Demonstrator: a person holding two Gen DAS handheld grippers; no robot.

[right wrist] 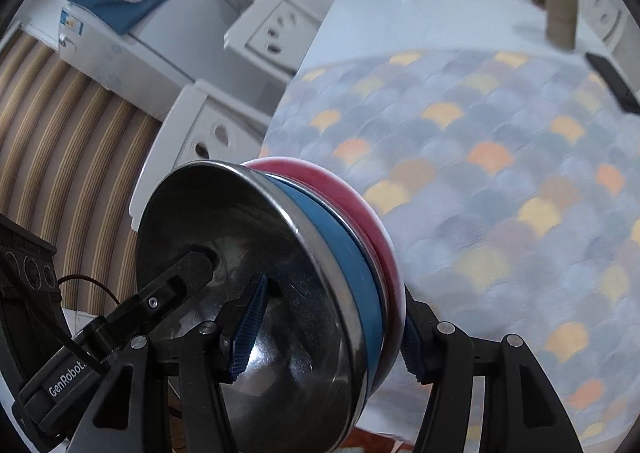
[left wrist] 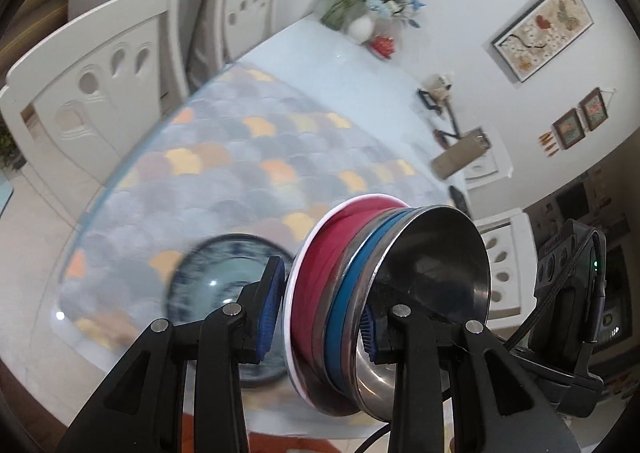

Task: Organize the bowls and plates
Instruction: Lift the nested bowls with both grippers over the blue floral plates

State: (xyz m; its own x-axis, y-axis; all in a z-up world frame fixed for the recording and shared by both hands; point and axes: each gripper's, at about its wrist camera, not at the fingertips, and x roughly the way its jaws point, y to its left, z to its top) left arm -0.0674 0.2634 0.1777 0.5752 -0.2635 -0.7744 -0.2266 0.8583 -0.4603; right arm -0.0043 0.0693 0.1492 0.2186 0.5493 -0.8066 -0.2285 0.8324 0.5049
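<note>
I hold one nested stack of three dishes on edge above the surface: a steel bowl, a blue dish and a pink plate with a white rim. Both tongs grasp this stack from opposite sides. In the left wrist view, the left tongs are clenched across all three, one blue pad against the pink plate's underside at 9 o'clock of the stack, the other inside the steel bowl at 3 o'clock. In the right wrist view, the right tongs grip the same stack, one pad inside the steel bowl, the other behind the pink plate, with the blue dish sandwiched between. A fourth dish, one blue-patterned bowl, rests on the scallop-patterned mat at 9 o'clock of the left tongs, blurred. At 12 o'clock, far across the surface, stand one vase of flowers and one tan box. Two white chairs line the surface's edge at 10 o'clock.
</note>
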